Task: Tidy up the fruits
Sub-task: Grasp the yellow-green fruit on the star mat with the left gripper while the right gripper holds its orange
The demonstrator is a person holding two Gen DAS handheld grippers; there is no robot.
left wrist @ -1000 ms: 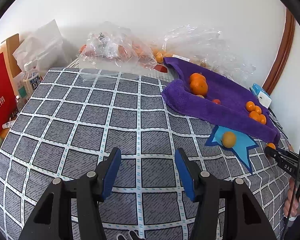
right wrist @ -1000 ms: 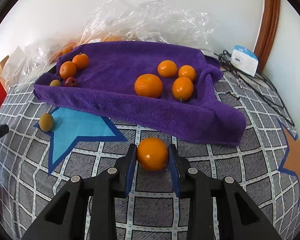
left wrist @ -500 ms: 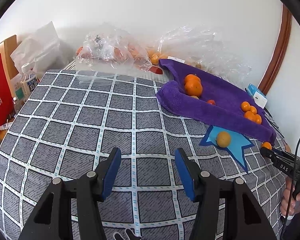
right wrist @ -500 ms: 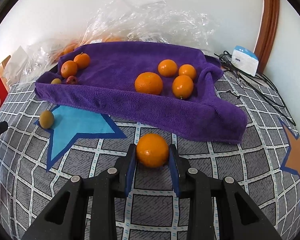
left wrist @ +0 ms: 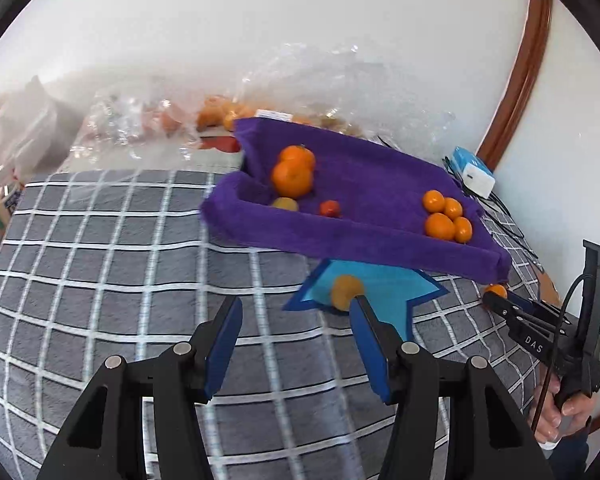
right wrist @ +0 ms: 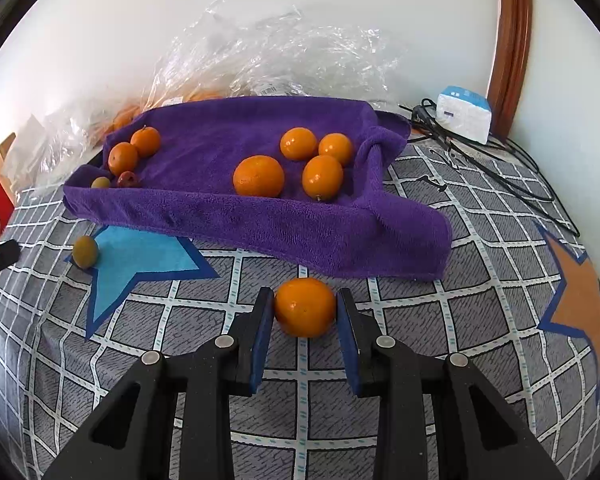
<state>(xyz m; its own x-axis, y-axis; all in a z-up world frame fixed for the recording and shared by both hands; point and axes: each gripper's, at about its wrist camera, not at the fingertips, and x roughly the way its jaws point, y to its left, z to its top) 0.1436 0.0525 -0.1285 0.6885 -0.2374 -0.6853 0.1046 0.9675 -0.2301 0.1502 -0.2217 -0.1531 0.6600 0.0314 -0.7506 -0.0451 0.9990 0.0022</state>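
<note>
The orange (right wrist: 305, 307), clamped between the right gripper (right wrist: 305, 320) pads just short of the purple towel (right wrist: 260, 220), lies, we judge, nearer it (left gripper (left wrist: 296, 344) apart, empty).

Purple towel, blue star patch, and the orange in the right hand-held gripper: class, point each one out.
purple towel (right wrist: 260, 216): right wrist view, front fold.
blue star patch (right wrist: 140, 254): right wrist view, centre.
orange (right wrist: 305, 307): right wrist view, middle of fruit.

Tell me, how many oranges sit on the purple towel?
6: two at the purple towel's left end, four clustered toward its right. More may hide in the plastic bags behind.
</note>
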